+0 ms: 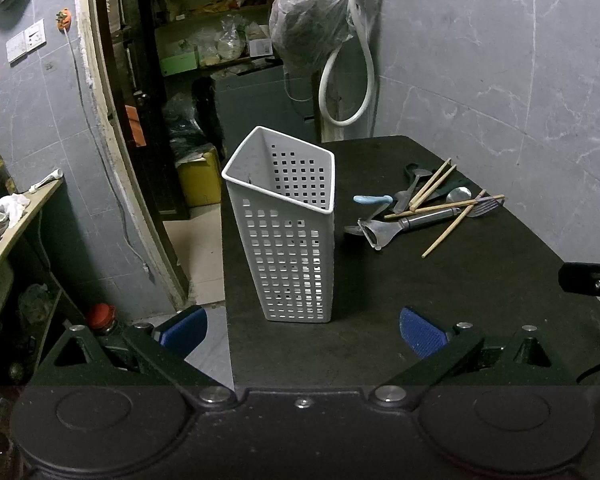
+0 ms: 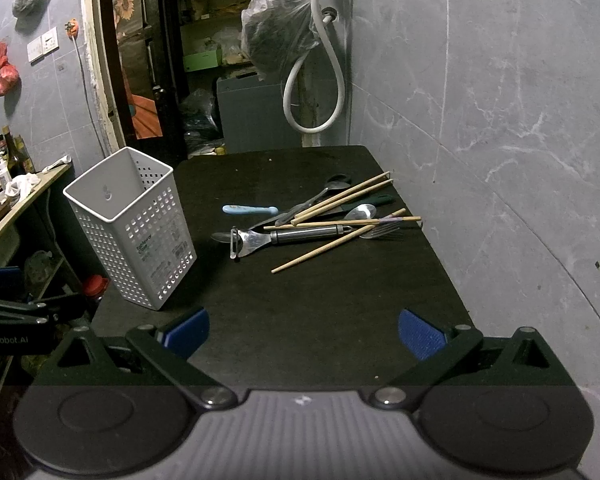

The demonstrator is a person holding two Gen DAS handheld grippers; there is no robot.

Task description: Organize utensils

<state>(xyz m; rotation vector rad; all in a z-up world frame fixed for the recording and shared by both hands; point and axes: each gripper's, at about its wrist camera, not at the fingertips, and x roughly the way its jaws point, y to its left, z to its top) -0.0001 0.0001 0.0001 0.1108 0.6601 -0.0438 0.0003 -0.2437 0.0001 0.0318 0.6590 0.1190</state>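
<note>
Left gripper (image 1: 303,334): jaws spread wide, blue pads (image 1: 185,330) apart, nothing between them; it hangs over the near edge of the table, pointing down toward the basket.
Right gripper (image 2: 304,334): jaws likewise wide apart, blue pads (image 2: 420,338) empty; it hangs over the near part of the table, to the right of the basket.
Basket (image 1: 286,226): white perforated plastic holder, standing upright at the left edge of the table; its inside shows no utensil in either view.
Table (image 1: 440,300): dark matte top that carries the basket and every utensil.
Utensil heap (image 2: 320,222): loose pile to the right of the basket, well apart from it, toward the far right side of the table.
Blue-handled piece (image 2: 250,209): pale blue handle at the heap's edge nearest the basket.
Peeler (image 2: 256,240): steel, its blade end pointing toward the basket, its round handle running away to the right.
Chopsticks (image 2: 340,200): several wooden sticks lying crossed over the metal pieces; one stick (image 2: 316,254) lies on the near side of the heap, slanting toward the near edge.
Spoon (image 2: 360,213): steel bowl lying under the sticks, on the side far from the basket.
Fork (image 2: 384,233): tines at the heap's right end, farthest from the basket.
Hose (image 2: 314,92): white loop on the wall behind the table, beyond the basket.
</note>
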